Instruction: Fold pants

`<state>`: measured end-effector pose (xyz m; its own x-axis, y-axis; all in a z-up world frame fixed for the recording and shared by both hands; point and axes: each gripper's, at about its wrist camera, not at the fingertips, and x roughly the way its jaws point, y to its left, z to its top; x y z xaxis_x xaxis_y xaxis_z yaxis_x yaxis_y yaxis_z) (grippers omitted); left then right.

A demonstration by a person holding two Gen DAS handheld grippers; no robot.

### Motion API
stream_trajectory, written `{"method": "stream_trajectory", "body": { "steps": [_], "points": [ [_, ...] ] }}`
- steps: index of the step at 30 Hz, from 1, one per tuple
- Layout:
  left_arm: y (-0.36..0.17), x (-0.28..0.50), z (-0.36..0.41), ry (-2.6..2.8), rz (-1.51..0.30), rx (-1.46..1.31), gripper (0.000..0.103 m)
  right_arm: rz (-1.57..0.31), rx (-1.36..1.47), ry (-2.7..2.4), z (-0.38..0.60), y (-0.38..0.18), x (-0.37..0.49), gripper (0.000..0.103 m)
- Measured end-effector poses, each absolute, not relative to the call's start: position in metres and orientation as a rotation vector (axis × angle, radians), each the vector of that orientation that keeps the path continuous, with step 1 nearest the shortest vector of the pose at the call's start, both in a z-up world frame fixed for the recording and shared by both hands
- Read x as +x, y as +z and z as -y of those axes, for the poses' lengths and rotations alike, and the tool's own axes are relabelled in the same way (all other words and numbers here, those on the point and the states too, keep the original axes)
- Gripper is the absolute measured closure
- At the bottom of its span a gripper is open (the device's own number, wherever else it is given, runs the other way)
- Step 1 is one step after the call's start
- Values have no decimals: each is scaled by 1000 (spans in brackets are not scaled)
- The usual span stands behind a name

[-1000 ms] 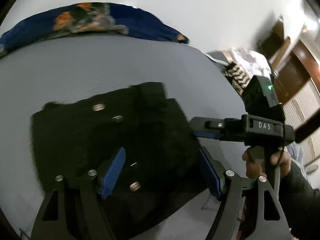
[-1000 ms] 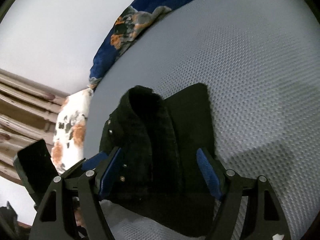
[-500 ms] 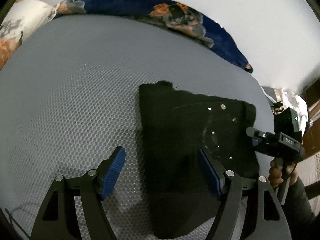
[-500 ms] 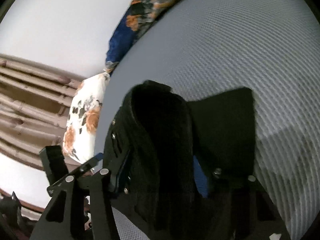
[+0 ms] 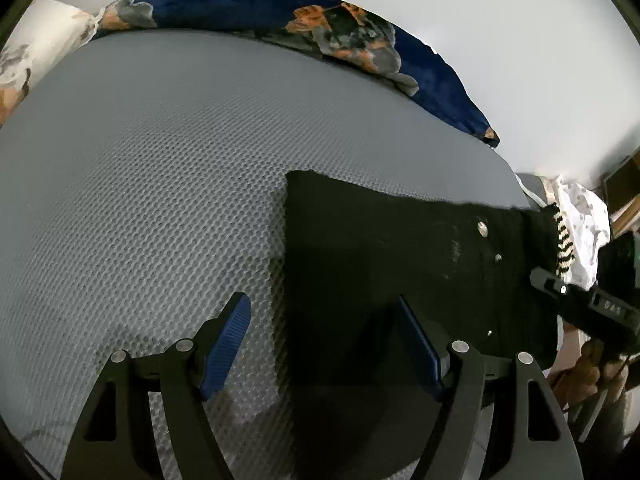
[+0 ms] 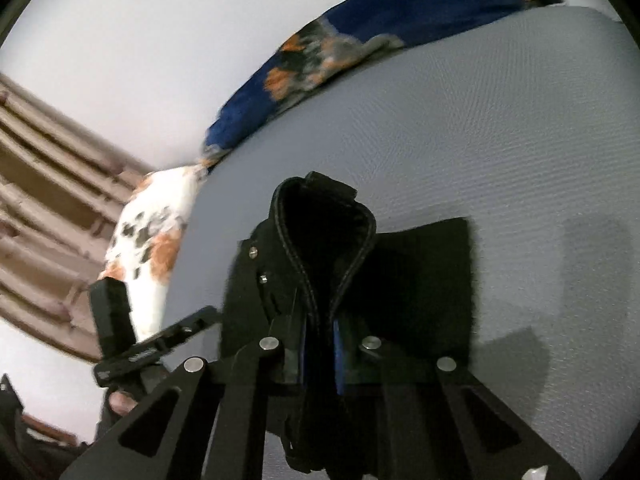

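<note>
The right tool (image 6: 320, 344) is being held clamped on a raised ridge of the pants (image 6: 320, 240), its blue pads (image 6: 338, 354) drawn nearly together with the stitched double edge pinched between them. The fabric is being lifted at this end, so that a dark loop is standing up from the bed (image 6: 500, 140) while the rest of the garment is lying flat beside it. The left tool (image 5: 324, 340) is being held wide, gripping nothing, its right pad (image 5: 416, 348) hovering over the black cloth and its left pad (image 5: 226, 344) over the grey mesh cover. The pants (image 5: 380, 248) are lying as a rectangle toward the near right part of the bed (image 5: 160, 160), with a straight left edge and metal studs (image 5: 483, 227) near the far right end.

For a clean fold, the pinched end is probably best carried over in one low arc toward the opposite edge, both layers being kept in the grip so that neither slips out. The free left tool could be pressed on the flat part near the intended crease, so that the garment is not dragged across the mesh. Release is best delayed until the edges are lined up. A blue floral blanket (image 5: 320, 20) is lying along the far side, well apart from the work.
</note>
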<state>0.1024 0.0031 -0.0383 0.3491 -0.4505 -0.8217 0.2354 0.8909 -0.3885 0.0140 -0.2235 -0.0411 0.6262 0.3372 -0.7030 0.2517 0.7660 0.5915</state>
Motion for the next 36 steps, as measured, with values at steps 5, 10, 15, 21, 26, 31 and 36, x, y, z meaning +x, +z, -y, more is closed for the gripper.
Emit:
{"method": "stream_trajectory", "body": {
  "steps": [5,10,15,21,26,31,36],
  "points": [
    [-46,108,14,-451,-1148,-159,29,-963,780,-54,248,-86,3,93],
    [-65,118,34,-420,-1187,-52,29,-974,785,-63,249,-92,6,89],
    [-72,121,45,-419,-1181,14,29,-988,761,-97,244,-87,8,79],
    [-68,110,39,-455,-1215,-25,29,-1019,653,-163,231,-68,-12,75],
    [-66,88,37,-478,-1218,-19,29,-1011,584,-195,220,-51,-37,75],
    [-65,72,35,-485,-1227,6,29,-1015,566,-163,205,-51,-48,75],
    [-63,60,30,-487,-1226,14,29,-1036,493,-171,192,-55,-50,88]
  ]
}}
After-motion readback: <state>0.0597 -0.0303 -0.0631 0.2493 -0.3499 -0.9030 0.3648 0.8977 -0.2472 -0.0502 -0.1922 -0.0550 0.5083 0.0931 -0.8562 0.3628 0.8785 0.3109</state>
